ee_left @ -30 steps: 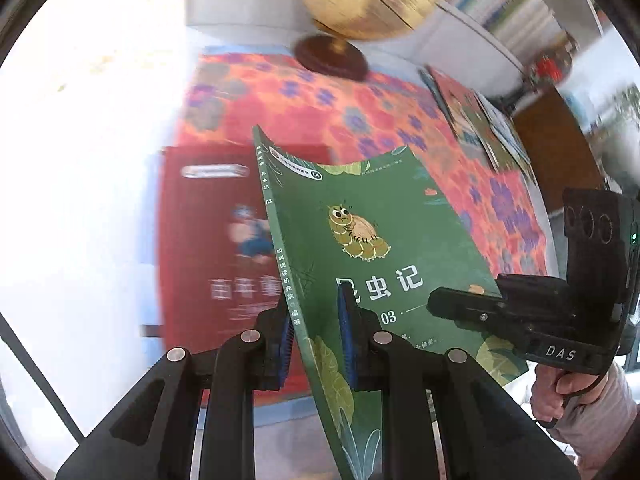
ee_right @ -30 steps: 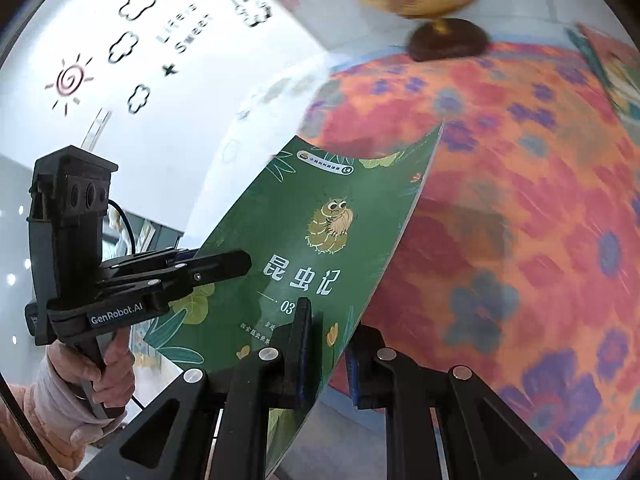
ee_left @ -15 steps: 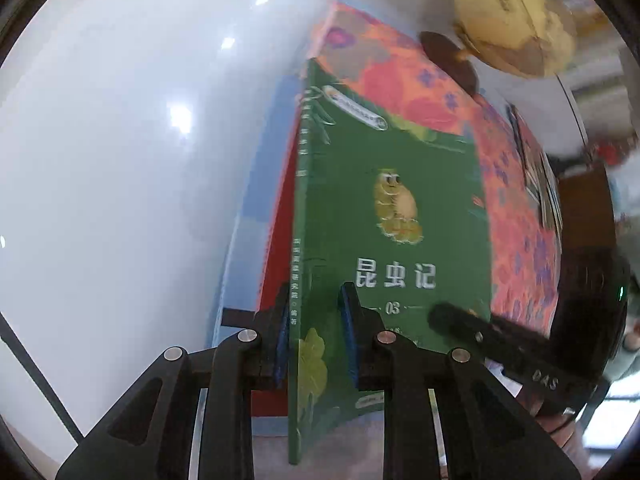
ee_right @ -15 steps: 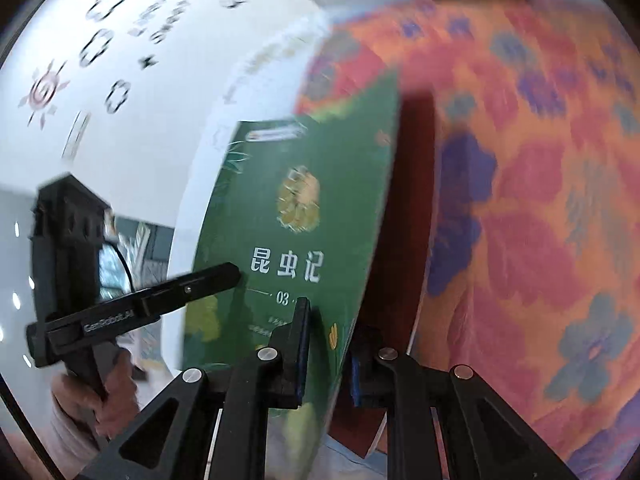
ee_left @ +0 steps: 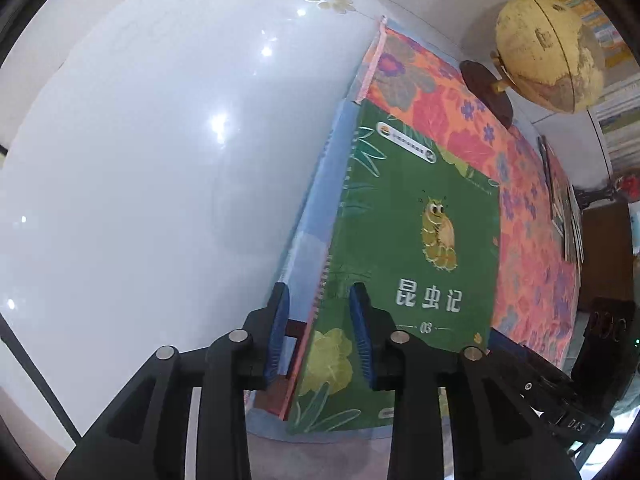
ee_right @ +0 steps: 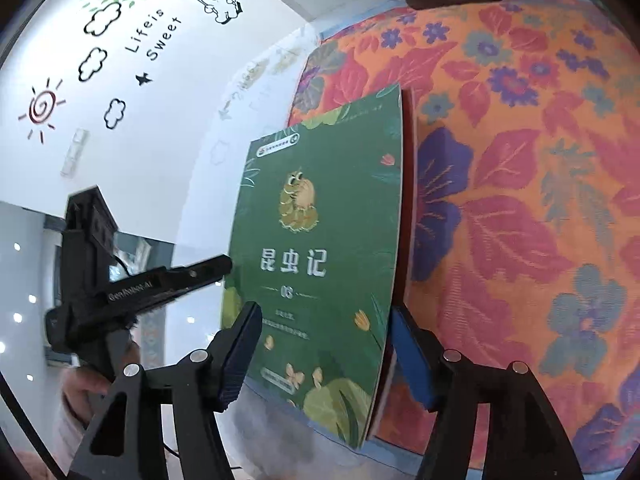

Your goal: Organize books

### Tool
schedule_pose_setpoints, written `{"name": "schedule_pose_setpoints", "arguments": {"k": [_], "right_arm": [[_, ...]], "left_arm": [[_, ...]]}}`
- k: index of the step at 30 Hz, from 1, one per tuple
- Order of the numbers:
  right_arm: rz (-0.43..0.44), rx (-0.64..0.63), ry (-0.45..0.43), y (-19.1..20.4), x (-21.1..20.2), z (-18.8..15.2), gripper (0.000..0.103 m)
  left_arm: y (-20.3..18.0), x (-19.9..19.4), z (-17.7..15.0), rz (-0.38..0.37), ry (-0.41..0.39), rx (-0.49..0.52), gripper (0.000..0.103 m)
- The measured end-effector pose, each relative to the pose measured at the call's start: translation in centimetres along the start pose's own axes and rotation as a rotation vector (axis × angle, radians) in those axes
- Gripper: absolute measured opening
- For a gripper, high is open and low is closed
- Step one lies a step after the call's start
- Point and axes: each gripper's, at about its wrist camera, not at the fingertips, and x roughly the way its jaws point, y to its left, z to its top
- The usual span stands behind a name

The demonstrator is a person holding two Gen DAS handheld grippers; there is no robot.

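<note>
A green book (ee_left: 404, 248) with a cartoon insect on its cover stands upright on top of a red book (ee_left: 294, 376) and a blue book (ee_left: 320, 208), against a white wall. It also shows in the right wrist view (ee_right: 320, 248). My left gripper (ee_left: 318, 336) is open, its fingers either side of the stack's spine edge. My right gripper (ee_right: 324, 356) is open, its fingers wide apart on either side of the green book's lower edge.
A floral orange tablecloth (ee_right: 520, 200) covers the table. A yellow globe (ee_left: 548, 48) on a dark base stands at the back. Several thin books (ee_left: 564, 208) lie at the far right. The white wall (ee_left: 160, 160) is close on the left.
Both grippers opened and let go of the green book. The book moved left and now rests upright against the red and blue books by the wall.
</note>
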Motion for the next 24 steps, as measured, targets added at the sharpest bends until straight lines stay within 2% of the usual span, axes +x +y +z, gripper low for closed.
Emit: {"name": "schedule_pose_setpoints", "arguments": {"k": [1, 4, 7, 9, 11, 12, 14, 16, 20, 22, 24], "right_arm": [[0.009, 0.011, 0.003, -0.4, -0.2, -0.1, 0.063], [0.02, 0.039, -0.001, -1.3, -1.2, -0.7, 0.063], [0.019, 0.064, -0.018, -2.3, -2.7, -1.1, 0.063], [0.008, 0.082, -0.022, -3.1, -4.5, -1.3, 0.063], [-0.061, 0.054, -0.022, -3.2, -6.9, -1.1, 0.063], [-0.119, -0.015, -0.027, -2.8, -8.7, -0.7, 0.063], [-0.224, -0.155, -0.041, -1.7, -12.3, 0.0, 0.063], [-0.305, -0.227, -0.046, -1.7, -16.1, 1.1, 0.065], [-0.335, -0.21, -0.118, -4.2, -21.8, 3.8, 0.071], [-0.363, -0.202, -0.151, -5.8, -23.5, 4.8, 0.071], [-0.348, -0.179, -0.183, -7.9, -25.0, 6.2, 0.071]], "left_arm": [[-0.1, 0.0, -0.1, -0.014, 0.012, -0.01, 0.037], [-0.7, 0.0, -0.5, -0.042, 0.023, -0.027, 0.039], [-2.4, -0.6, -0.8, -0.029, 0.01, 0.007, 0.041], [-3.9, -1.2, -0.8, -0.053, 0.013, 0.029, 0.041], [-5.7, -2.1, -0.4, -0.067, 0.006, 0.06, 0.041], [-7.2, -2.6, 0.0, -0.057, -0.002, 0.094, 0.042], [-10.0, -3.3, 1.0, -0.004, -0.015, 0.161, 0.042], [-12.9, -3.7, 1.9, 0.04, -0.022, 0.223, 0.043], [-18.5, -3.4, 3.0, 0.024, -0.046, 0.302, 0.043], [-21.3, -2.8, 3.2, 0.019, -0.042, 0.318, 0.043], [-23.4, -2.4, 3.1, 0.002, -0.051, 0.318, 0.043]]}}
